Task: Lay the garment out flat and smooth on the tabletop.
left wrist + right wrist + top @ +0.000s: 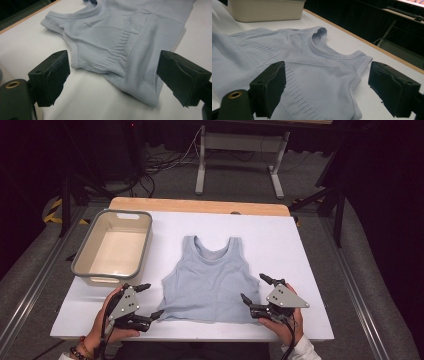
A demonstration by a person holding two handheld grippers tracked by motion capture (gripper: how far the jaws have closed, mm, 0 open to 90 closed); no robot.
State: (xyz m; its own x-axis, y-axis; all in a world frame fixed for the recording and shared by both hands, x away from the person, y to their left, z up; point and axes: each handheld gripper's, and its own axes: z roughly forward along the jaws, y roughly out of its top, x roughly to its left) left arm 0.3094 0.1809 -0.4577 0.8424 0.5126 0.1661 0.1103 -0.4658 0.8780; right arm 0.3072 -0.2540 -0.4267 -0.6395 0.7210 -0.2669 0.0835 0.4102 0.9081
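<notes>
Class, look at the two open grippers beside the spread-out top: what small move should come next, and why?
Probably ease both grippers inward to the hem corners and close on them. The top lies flat on the table, the left gripper and right gripper flank its lower edge, both wide open and holding nothing, with the bin empty nearby.

Lying white and flat at centre, the worktop (310,265), showing a pale wooden edge (200,205) at 12 o'clock. Spreading grey all round, the carpeted floor (240,182). Standing at 12 o'clock beyond the worktop, a grey metal table frame (239,155). Trailing across the floor at 11 o'clock, dark cables (160,162). Running along 3 and 9 o'clock, metal rails (357,295). Fading into darkness, the room's edges.
</notes>
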